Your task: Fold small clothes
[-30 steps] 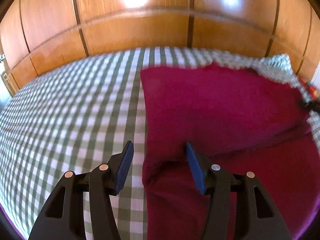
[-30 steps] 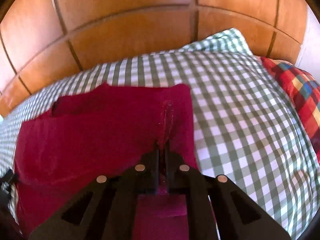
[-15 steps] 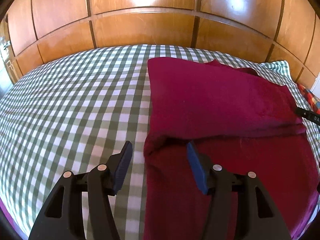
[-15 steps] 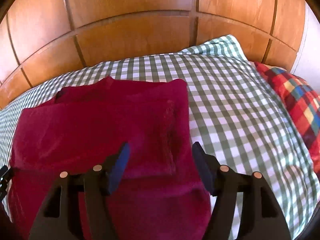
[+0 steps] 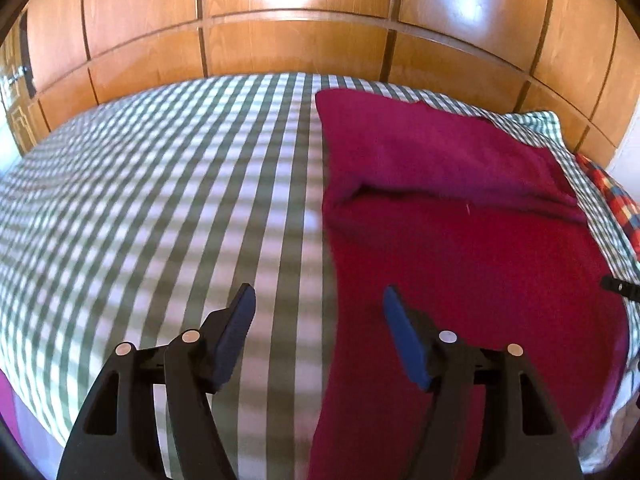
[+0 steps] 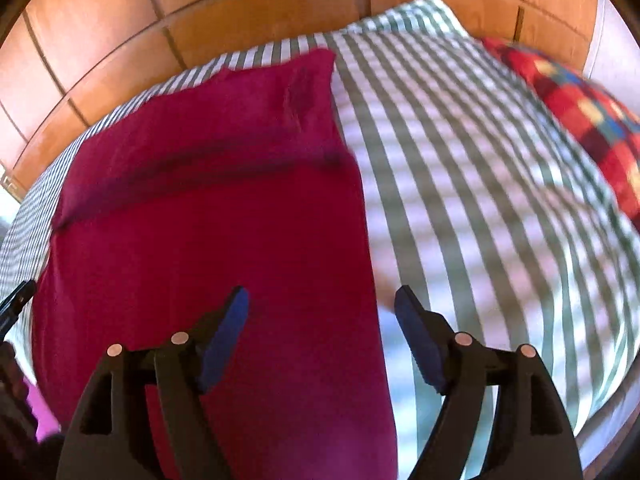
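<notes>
Over the checked bed (image 5: 160, 200), both the left gripper (image 5: 318, 304) and right gripper (image 6: 320, 304) are opening, empty, above the magenta garment (image 6: 220, 240).

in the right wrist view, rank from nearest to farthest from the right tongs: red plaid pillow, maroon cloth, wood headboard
1. Maroon cloth, right under the opening right tongs, its right edge between them, unpinched.
2. Red plaid pillow, off to the upper right.
3. Wood headboard, across the top, beyond the bed.
</notes>
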Tool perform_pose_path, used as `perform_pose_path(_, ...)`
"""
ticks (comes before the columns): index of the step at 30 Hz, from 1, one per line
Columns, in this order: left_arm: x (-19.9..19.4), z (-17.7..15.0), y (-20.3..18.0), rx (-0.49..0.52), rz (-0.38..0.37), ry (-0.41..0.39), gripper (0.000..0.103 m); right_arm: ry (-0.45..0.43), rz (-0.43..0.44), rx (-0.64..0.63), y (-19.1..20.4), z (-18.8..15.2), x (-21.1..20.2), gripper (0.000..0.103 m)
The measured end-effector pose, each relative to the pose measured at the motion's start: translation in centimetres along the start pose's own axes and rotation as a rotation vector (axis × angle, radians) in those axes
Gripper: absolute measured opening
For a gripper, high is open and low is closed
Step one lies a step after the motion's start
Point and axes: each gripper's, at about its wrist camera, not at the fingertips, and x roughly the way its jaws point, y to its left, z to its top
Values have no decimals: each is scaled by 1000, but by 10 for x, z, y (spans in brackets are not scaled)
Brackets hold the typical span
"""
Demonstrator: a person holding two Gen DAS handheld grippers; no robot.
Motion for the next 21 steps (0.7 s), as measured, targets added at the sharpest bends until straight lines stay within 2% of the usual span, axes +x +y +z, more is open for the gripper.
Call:
perform_pose_path(8,-33,-65,10,46,-117,67,65,81,86,51,-31,-81,-37,76)
perform_pose_path(12,-48,-91,11,61,-195,127,65,163,108,86,-44,-118,-40,75)
perform_pose_path(14,-51,-101,8,83,-217,159,58,189,106,113,-50,-131,-33,75)
perform_pose_path(15,-51,-105,7,99,-236,176,55,195,109,128,-53,-134,-30,69)
perform_pose_path(16,-50,-106,6,101,-251,189,47,208,125,144,-55,-137,-24,59)
perform_pose_path(17,-49,-108,5,98,-265,202,35,218,139,141,-54,-138,-21,53)
perform_pose_path(18,-46,-109,5,93,-283,225,29,231,151,114,-49,-139,-19,39)
perform_pose_path(19,-44,-111,4,92,-293,236,16,239,161,77,-41,-139,-20,26)
perform_pose_path(20,-43,-112,3,95,-305,245,9,240,165,49,-35,-138,-22,21)
perform_pose_path(21,-44,-109,2,103,-328,245,8,234,188,7,-25,-135,-30,13)
